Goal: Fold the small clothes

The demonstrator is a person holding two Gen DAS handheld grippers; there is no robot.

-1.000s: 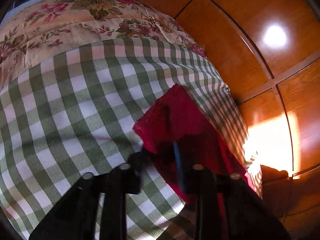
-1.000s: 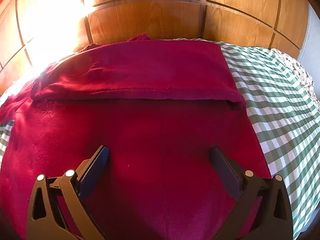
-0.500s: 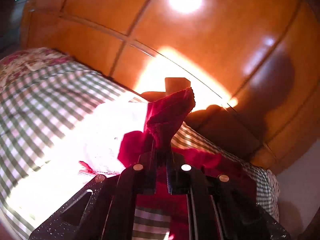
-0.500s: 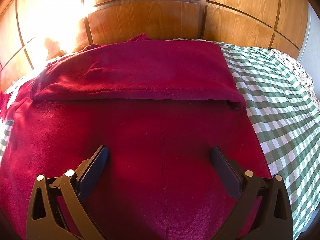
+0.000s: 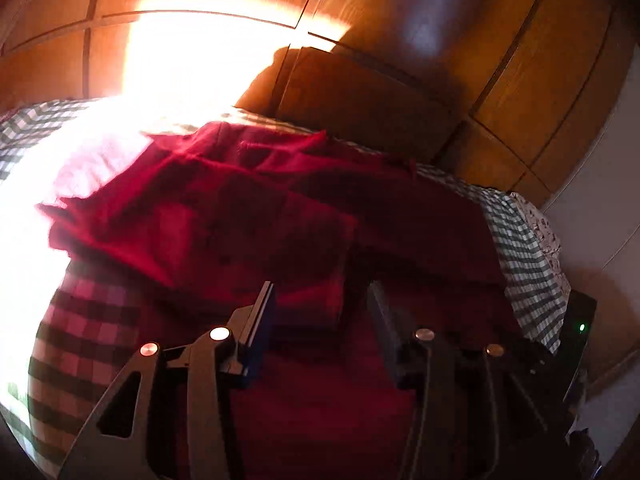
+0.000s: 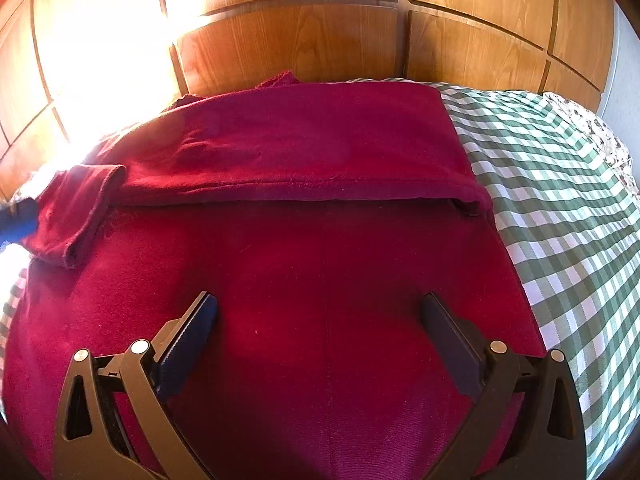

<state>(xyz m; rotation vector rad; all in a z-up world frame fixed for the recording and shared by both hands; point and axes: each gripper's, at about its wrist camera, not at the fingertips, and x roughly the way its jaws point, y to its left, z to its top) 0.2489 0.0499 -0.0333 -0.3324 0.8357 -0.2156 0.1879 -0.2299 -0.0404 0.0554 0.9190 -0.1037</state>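
Red knit garment [image 5: 280, 216]: spread on the bed's checked cover [image 5: 528, 264], against the wooden headboard [image 5: 360, 92].
Left wrist view: left tool [image 5: 320, 308] with jaws opening, nothing pinched, folded sleeve just ahead.
Right wrist view: right tool [image 6: 320, 316] spread wide, empty, above the garment [image 6: 320, 280]; sleeve [image 6: 76, 212] folded over its left edge.

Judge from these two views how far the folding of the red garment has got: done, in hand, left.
Done: the far part of the red garment is folded forward, and a sleeve lies turned in on its left side. In hand: the left gripper has its jaws opening above that sleeve, nothing pinched; the right gripper is open over the near cloth. Left: probably folding the near half; whether another sleeve needs turning in is not visible.
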